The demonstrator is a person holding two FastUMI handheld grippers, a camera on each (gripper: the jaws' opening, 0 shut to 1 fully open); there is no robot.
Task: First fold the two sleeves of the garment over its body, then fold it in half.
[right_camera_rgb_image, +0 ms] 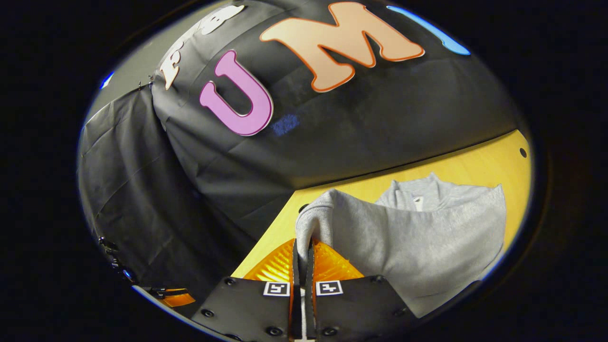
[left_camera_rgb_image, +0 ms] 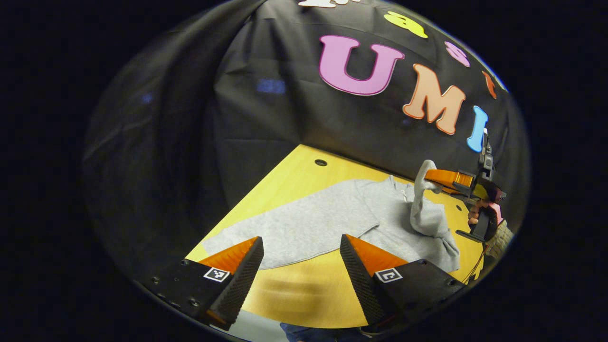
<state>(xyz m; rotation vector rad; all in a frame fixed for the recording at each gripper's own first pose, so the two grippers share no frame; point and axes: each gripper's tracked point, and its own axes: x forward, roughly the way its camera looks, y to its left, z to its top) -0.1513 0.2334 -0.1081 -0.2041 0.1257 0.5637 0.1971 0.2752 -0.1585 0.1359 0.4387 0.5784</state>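
Yellow table [left_camera_rgb_image: 294, 304]: right tongs [right_camera_rgb_image: 302, 247] pinch garment [left_camera_rgb_image: 308, 223] sleeve [right_camera_rgb_image: 313, 218].

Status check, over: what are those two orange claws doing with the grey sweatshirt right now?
Right gripper shut on sleeve, lifted off table. Left gripper open, hovering near sweatshirt hem. Other sleeve looks already folded over. Nothing in the way.

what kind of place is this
Likely a recording booth set up for folding demos: black cloth wall, a yellow wooden table carrying a grey sweatshirt, and a handheld right gripper lifting its sleeve.

Orange tongs [left_camera_rgb_image: 301, 259], black ribbed pads, square markers.
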